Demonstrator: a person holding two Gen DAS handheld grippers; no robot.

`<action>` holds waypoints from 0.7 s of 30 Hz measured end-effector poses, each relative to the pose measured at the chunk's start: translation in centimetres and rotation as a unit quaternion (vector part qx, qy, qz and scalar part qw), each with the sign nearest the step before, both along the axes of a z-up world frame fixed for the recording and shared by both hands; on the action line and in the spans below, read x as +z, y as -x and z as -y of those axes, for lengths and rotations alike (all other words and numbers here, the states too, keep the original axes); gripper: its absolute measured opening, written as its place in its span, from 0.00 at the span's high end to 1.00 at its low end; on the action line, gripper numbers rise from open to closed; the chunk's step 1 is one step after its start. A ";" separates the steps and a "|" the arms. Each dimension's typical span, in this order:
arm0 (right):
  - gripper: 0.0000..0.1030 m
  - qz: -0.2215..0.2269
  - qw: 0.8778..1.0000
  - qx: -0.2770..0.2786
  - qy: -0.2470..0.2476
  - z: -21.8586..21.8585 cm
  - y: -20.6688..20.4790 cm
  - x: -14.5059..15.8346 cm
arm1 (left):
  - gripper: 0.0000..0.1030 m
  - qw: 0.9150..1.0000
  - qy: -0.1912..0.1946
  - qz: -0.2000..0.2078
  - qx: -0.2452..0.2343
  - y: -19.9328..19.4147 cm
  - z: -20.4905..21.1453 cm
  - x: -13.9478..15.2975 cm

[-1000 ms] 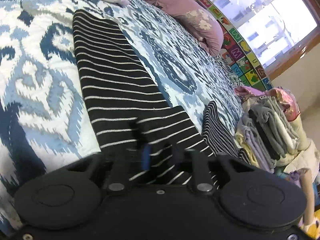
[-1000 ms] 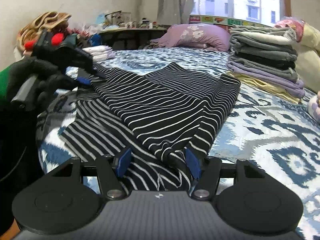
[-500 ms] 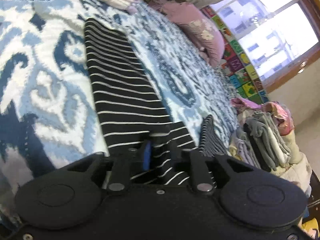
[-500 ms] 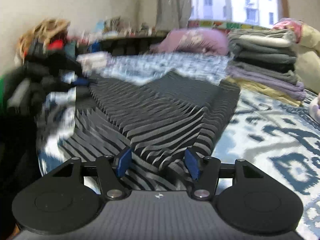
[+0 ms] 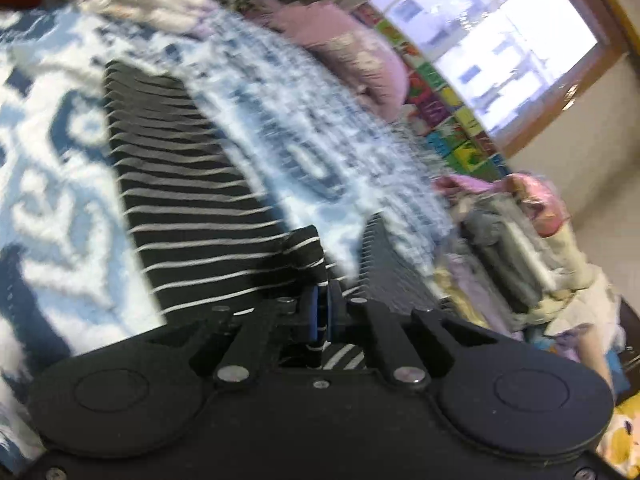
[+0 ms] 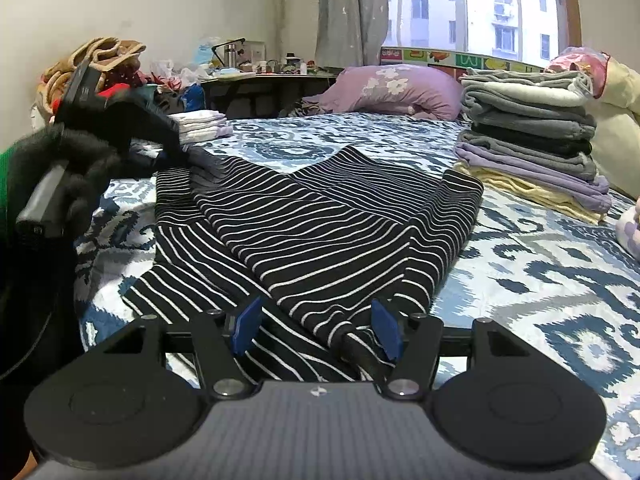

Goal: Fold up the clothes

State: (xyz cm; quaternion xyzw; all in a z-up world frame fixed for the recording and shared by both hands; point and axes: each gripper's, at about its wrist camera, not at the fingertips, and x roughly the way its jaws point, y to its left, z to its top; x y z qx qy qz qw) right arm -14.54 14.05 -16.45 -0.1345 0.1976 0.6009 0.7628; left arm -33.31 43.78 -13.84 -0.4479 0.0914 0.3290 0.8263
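Bed (image 6: 540, 280) in blue-white patterned cover; striped garment (image 6: 320, 232) spread just ahead of right claw (image 6: 316, 330), folded stack (image 6: 532, 136) far right, purple pillow (image 6: 396, 90) beyond.

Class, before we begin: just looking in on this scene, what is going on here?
A person is folding a black striped garment spread on a bed with a blue patterned cover, using a handheld gripper in each hand. The left gripper is shut, pinching a corner of the striped fabric at the garment's far left edge. The right gripper is open, with the garment's near edge lying between its pads, not pinched. A stack of folded clothes sits to the right, beside a purple pillow.
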 end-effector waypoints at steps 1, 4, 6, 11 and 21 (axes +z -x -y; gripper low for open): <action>0.41 0.001 1.000 0.002 -0.001 0.1 0.0 0.1 | 0.99 1.000 0.001 0.008 -0.004 -0.3 0.0 0.6; 0.41 0.006 1.000 0.005 -0.001 0.1 0.1 0.2 | 0.99 0.999 -0.016 0.016 -0.023 -2.2 0.5 2.9; 0.40 0.015 1.000 0.004 -0.005 0.2 0.3 0.4 | 0.99 0.999 -0.023 0.026 -0.041 -3.8 0.7 4.5; 0.40 0.029 1.000 0.002 0.003 0.1 0.6 0.3 | 0.99 0.996 -0.022 0.044 -0.077 -8.7 0.8 7.5; 0.41 0.011 1.000 0.021 0.007 0.1 0.8 0.3 | 0.99 0.992 -0.009 0.030 -0.121 -18.3 1.2 8.8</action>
